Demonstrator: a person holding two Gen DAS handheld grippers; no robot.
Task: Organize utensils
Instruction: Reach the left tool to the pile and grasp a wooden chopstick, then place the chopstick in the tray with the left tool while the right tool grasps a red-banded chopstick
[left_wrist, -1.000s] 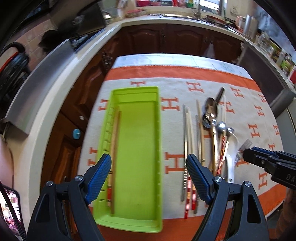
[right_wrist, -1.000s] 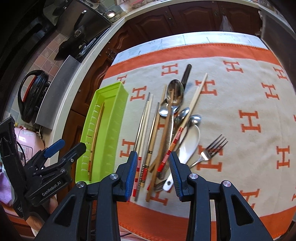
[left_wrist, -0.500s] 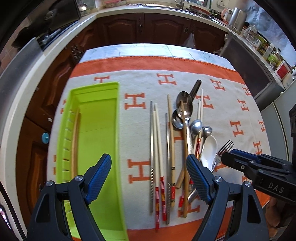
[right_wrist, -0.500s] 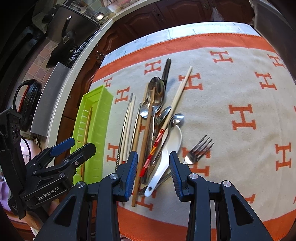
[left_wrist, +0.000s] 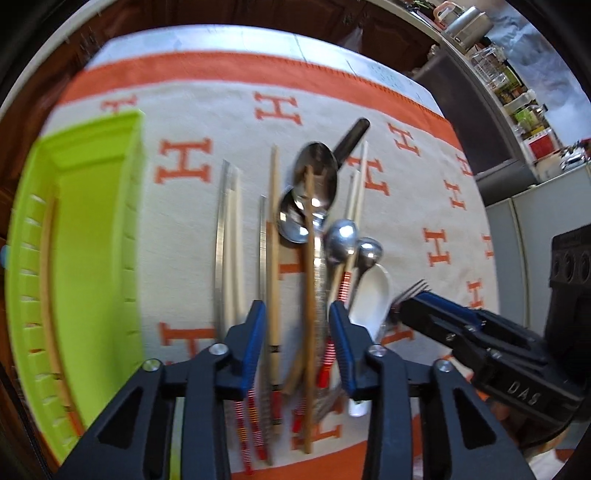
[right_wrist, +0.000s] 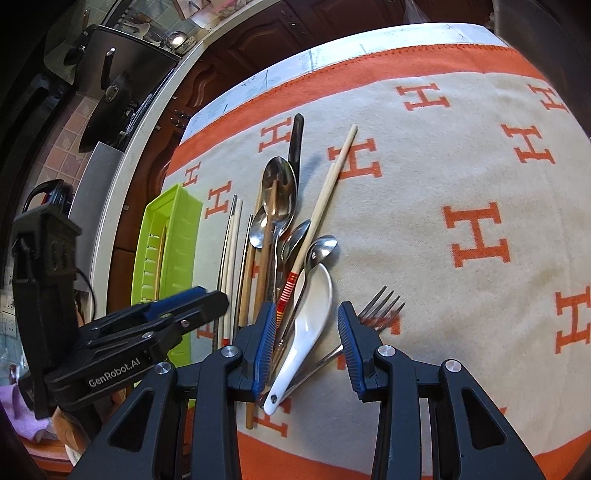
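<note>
Lime-green plastic organizer tray (left_wrist: 92, 236) at 9 o'clock on the cream blanket with orange H pattern (left_wrist: 192, 122); one wooden chopstick (left_wrist: 46, 280) lies in its slotted left compartment. Right of the tray: steel chopstick plus pale chopsticks with red-banded ends (left_wrist: 231, 251), side by side.

Left gripper (left_wrist: 297, 332), 6 o'clock in the left wrist view: jaws have just been closing, now part-open, straddling brown wooden chopsticks (left_wrist: 308, 280) and the red-striped chopstick handle. Pads not visibly pressing on anything; nothing gripped.

Centre pile at 12 o'clock: large steel spoons (left_wrist: 317, 177) with a black-handled utensil (left_wrist: 352, 136) under them, two smaller steel spoons (left_wrist: 341, 240).

Right gripper (right_wrist: 306, 332), 6 o'clock in the right wrist view: part-open, white ceramic soup spoon (right_wrist: 308, 325) between the fingers, no pad contact visible. Steel fork (right_wrist: 380, 306) just right of it, at 3 o'clock.
</note>
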